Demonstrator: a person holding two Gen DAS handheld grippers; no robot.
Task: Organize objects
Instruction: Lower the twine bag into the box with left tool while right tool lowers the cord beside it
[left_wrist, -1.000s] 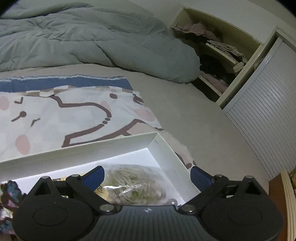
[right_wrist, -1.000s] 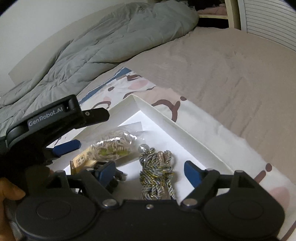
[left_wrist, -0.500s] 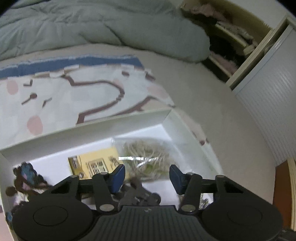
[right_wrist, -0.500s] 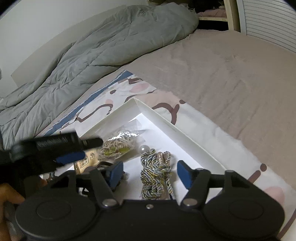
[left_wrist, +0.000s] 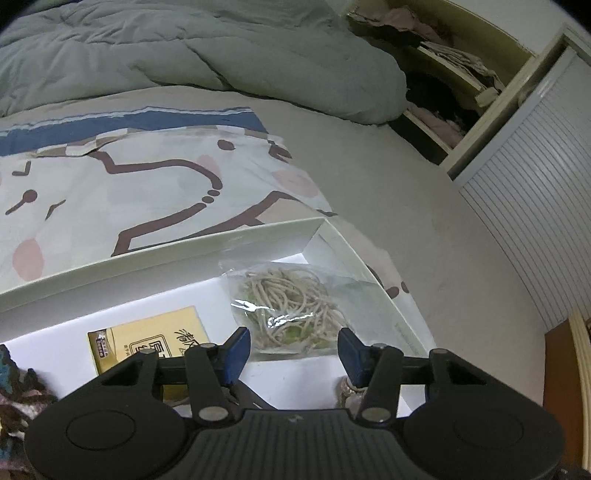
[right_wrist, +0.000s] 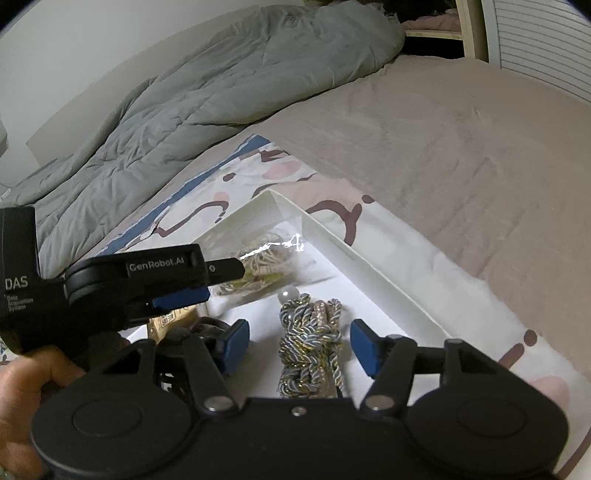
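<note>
glossy plastic bag (left_wrist: 284, 306), matt cardboard box (left_wrist: 155, 258)

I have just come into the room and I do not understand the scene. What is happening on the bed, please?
A person holds a gripper in each hand over an open white box lying on a patterned cloth on the bed. The left gripper hangs above a clear bag of beige string, its pads apart and not touching it. The right gripper is closing around a braided cord bundle, with gaps on both sides. A yellow packet also lies in the box. Nothing is lifted yet.
</note>
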